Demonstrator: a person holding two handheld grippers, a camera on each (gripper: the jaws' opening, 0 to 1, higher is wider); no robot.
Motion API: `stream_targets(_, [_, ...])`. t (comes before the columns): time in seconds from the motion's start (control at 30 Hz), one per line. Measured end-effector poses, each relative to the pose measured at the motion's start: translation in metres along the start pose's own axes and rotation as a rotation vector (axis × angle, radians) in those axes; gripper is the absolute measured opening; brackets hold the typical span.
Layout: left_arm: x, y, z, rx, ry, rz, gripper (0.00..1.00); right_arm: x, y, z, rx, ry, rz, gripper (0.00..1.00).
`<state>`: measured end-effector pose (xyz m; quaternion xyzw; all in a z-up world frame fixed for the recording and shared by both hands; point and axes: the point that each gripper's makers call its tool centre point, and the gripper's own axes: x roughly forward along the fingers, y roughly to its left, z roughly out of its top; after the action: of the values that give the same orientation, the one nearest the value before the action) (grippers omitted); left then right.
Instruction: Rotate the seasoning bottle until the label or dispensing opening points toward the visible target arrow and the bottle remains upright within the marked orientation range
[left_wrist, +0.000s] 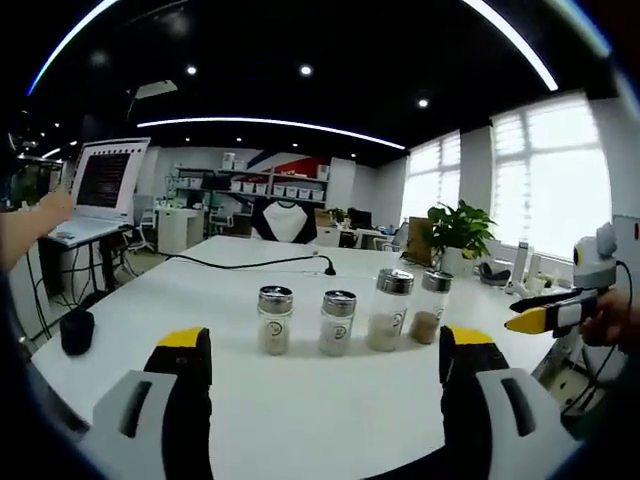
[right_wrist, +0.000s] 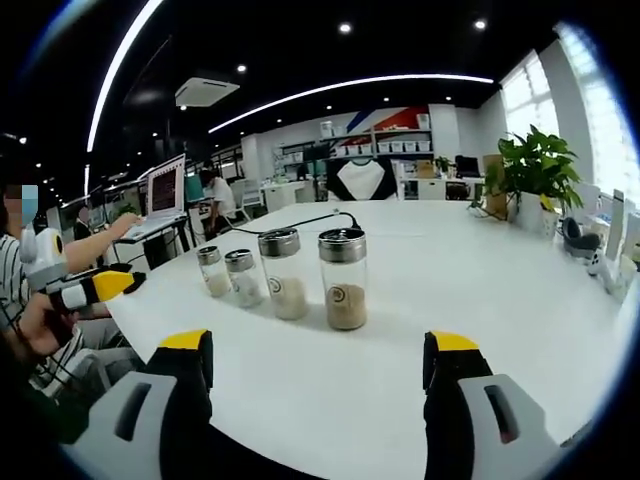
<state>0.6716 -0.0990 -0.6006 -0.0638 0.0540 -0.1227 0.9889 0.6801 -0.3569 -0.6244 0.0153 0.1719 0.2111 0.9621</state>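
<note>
Four clear glass seasoning bottles w/ silver metal lids stand upright in a row on the white tabletop (left_wrist: 300, 420), none held. In the left gripper view, from the left side of the picture: short bottle w/ pale powder (left_wrist: 274, 320), second short bottle w/ pale powder (left_wrist: 337, 323), taller bottle w/ whitish granules (left_wrist: 389, 309), taller bottle w/ brown granules (left_wrist: 432, 306). Each sits just beside the next, small gaps between; round labels show on the fronts, too small to read. No arrow mark can be made out on the tabletop.

Left hand-held gripper (left_wrist: 325, 365), black jaws w/ yellow tips, is spread wide w/ nothing between the jaws; the bottle row sits beyond the tips, apart from them. Right hand-held gripper (right_wrist: 320, 365) is likewise wide apart and empty, bottles ahead of it w/ the brown-granule one nearest.

Right hand-held gripper also comes in at the right edge of the left gripper view, yellow tip aimed toward the row, apart from the brown-granule bottle. Left hand-held gripper comes in at the left edge of the right gripper view, held by a hand (right_wrist: 35, 325).

Behind the bottles: black cable (left_wrist: 250, 264) lying across the tabletop, green potted plant (left_wrist: 458, 232) toward the windows, open laptop w/ lit screen (left_wrist: 105, 185) on a side desk, shelves w/ white boxes (left_wrist: 270, 188) at the back wall
</note>
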Motion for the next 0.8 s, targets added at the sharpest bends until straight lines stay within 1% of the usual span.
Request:
stream_targets(0.2, [-0.007, 0.0, 0.002, 0.029, 0.008, 0.01, 1.0, -0.01, 0.0, 0.003, 0.007, -0.013, -0.018, 0.89])
stream_targets(0.33, [-0.009, 0.002, 0.012, 0.038, -0.012, 0.014, 1.0, -0.017, -0.003, 0.008, 0.007, -0.032, -0.033, 0.89])
stream_targets(0.37, [-0.009, 0.003, 0.016, 0.03, -0.019, 0.01, 1.0, -0.017, -0.003, 0.008, 0.009, -0.034, -0.035, 0.89])
stream_targets(0.43, [-0.009, 0.001, 0.022, 0.02, -0.033, -0.004, 1.0, -0.017, -0.004, 0.008, 0.012, -0.033, -0.037, 0.89])
stream_targets(0.57, [-0.011, 0.001, 0.03, 0.028, -0.051, -0.001, 1.0, -0.017, -0.007, 0.01, 0.005, -0.036, -0.041, 0.89])
stream_targets(0.7, [-0.01, 0.0, 0.032, 0.027, -0.057, -0.002, 1.0, -0.016, -0.006, 0.009, 0.01, -0.033, -0.039, 0.89])
stream_targets(0.8, [-0.009, -0.001, 0.03, 0.021, -0.05, -0.004, 1.0, -0.015, -0.004, 0.01, 0.007, -0.034, -0.034, 0.89])
